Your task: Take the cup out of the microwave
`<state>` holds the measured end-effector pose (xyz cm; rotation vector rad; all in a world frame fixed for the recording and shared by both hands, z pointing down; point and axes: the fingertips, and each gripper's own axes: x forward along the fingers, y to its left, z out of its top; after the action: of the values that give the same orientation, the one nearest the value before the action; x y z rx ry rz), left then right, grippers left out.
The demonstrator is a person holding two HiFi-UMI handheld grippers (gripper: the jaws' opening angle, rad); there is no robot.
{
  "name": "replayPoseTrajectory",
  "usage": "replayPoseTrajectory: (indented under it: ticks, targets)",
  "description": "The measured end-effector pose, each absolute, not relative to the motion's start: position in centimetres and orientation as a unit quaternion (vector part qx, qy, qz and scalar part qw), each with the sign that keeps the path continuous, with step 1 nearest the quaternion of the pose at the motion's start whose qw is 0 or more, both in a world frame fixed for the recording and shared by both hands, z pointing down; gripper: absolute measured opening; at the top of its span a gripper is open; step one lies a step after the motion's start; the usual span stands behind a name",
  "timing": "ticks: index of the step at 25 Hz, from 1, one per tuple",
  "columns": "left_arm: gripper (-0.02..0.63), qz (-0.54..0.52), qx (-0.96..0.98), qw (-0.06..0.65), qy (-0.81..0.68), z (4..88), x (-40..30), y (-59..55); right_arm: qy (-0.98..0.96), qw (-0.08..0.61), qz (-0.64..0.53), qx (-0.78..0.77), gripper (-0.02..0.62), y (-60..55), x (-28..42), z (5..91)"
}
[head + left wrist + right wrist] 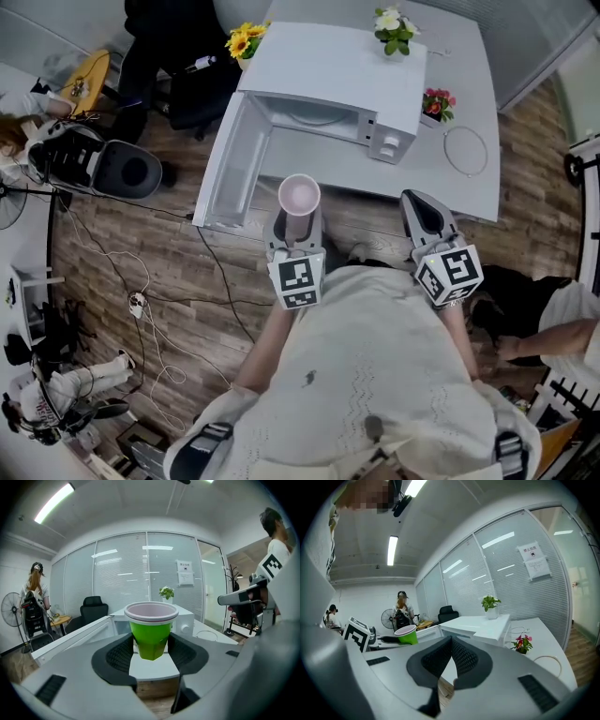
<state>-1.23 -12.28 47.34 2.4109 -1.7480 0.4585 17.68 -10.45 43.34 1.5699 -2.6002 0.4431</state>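
Observation:
A green cup (151, 637) with a pale pink rim stands upright between the pads of my left gripper (151, 651), which is shut on it. From the head view the cup (299, 196) hangs in the air in front of the white microwave (328, 75), outside its cavity, held by the left gripper (298, 230). The microwave door (225, 169) is swung wide open to the left. My right gripper (424, 208) is to the right at about the same height, shut with nothing in it; its pads (461, 657) meet. The cup (407, 634) shows at the left in the right gripper view.
The microwave sits on a white table (469, 112) with a yellow flower pot (246, 39), a white-flowered plant (394, 28), a red flower pot (436, 105) and a cable loop (466, 150). A black office chair (178, 66) and floor cables (141, 281) lie left.

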Motion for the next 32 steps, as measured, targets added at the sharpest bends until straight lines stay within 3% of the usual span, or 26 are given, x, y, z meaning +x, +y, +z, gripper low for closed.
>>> replayPoseTrajectory:
  ticks: [16,32]
  targets:
    - [0.252,0.113,0.797,0.028,-0.592,38.7,-1.1,-13.9,-0.840,0.000,0.078,0.536,0.009,-11.3,19.8,36.5]
    - [0.253,0.097,0.797,0.032,-0.595,38.0,-1.4,-13.3,-0.842,-0.003,0.065,0.535,0.008,-11.1,19.7,35.6]
